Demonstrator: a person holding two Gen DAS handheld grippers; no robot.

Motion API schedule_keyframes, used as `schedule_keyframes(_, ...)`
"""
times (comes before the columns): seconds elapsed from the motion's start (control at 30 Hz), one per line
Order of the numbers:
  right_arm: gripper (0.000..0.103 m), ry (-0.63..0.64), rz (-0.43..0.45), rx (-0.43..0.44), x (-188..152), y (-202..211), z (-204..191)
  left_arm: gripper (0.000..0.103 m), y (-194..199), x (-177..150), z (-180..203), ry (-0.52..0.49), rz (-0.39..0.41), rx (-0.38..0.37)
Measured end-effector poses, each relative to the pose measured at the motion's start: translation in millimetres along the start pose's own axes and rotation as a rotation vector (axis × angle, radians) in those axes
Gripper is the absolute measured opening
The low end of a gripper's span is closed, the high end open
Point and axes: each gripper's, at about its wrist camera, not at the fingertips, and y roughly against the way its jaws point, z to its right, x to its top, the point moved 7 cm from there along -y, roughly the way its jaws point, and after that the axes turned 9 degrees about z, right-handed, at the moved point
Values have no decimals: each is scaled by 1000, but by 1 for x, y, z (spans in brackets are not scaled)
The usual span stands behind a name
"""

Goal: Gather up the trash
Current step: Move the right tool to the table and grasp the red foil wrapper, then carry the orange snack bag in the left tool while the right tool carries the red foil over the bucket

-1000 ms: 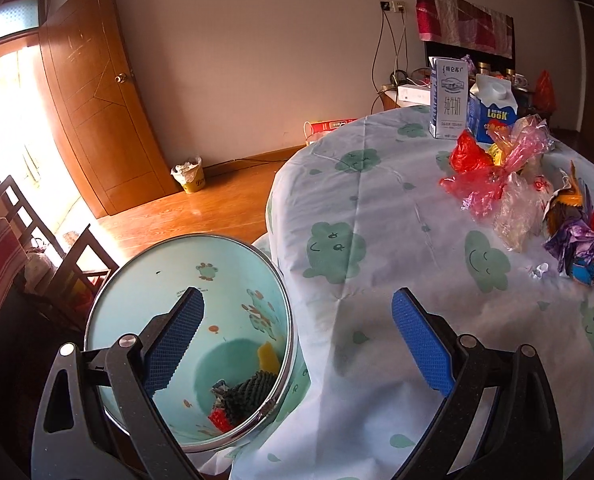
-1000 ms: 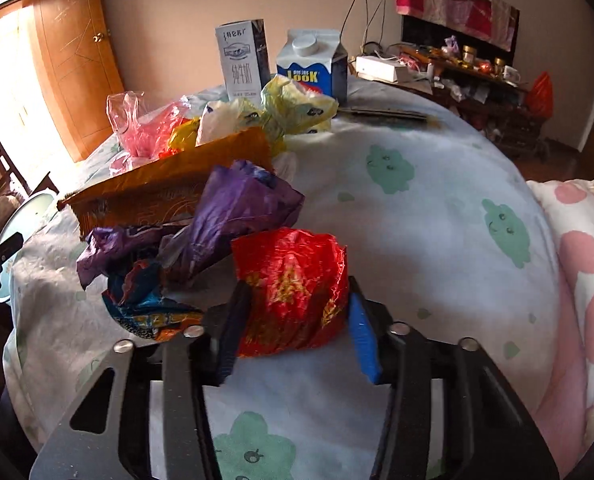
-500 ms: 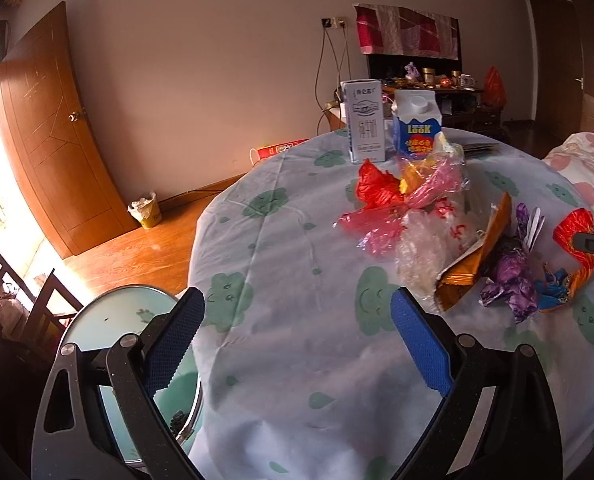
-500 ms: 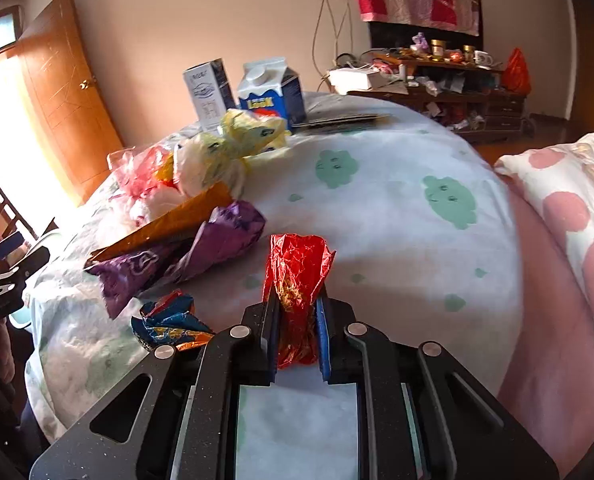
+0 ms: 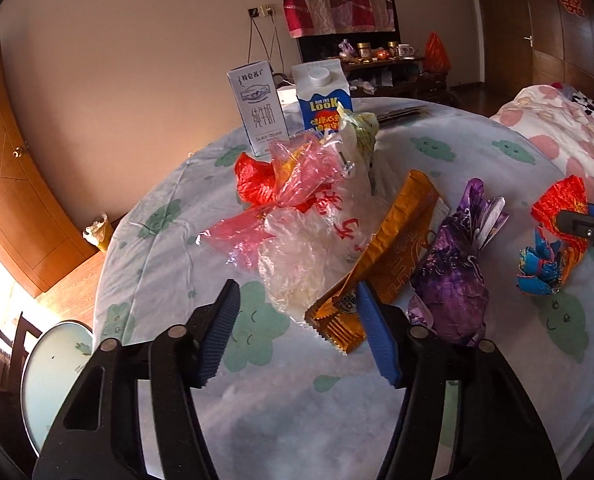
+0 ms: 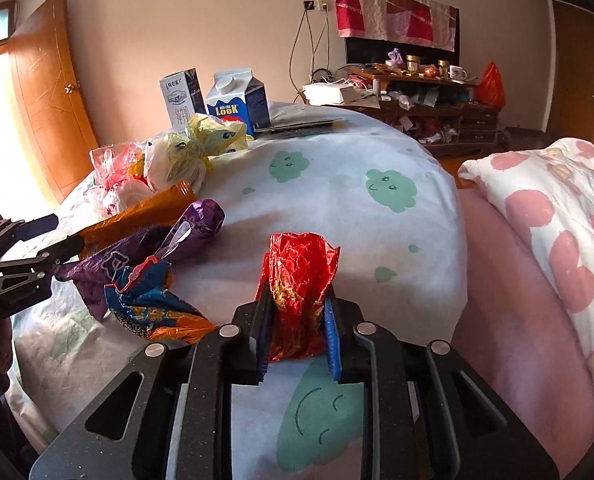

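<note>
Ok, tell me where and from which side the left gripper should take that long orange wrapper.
Grip the orange wrapper at its near crimped end, which lies flat and thin just ahead of the left gripper, whose jaws are closing with nothing between them. Probably come from the near side, jaws across its narrow width; the purple wrapper crowds its right.

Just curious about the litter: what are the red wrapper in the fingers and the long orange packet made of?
The red wrapper looks like shiny metallised foil or film: it holds sharp crinkles and glints. The orange packet seems to be glossy plastic-foil laminate, with a zigzag-cut sealed end.
</note>
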Motion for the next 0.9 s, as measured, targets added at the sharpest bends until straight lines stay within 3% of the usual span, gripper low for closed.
schedule_keyframes(0.03, 27, -3, 1, 5, -1, 0, 0, 30, -3, -1, 1, -1, -13, -11)
schedule_keyframes(0.1, 23, 9, 4, 15, -1, 0, -2, 9, -7, -3, 6, -19, -23, -37)
schedule_keyframes(0.13, 20, 11, 6, 19, -1, 1, -3, 7, -9, -2, 8, -28, -20, -31)
schedule_keyframes(0.53, 15, -32, 90, 67, 26, 22, -18, 2, 56, 20, -26, 27, 115, -28)
schedule_keyframes(0.9, 15, 23, 158, 166, 65, 19, -80, 2, 99, -2, -98, 138, 134, 111)
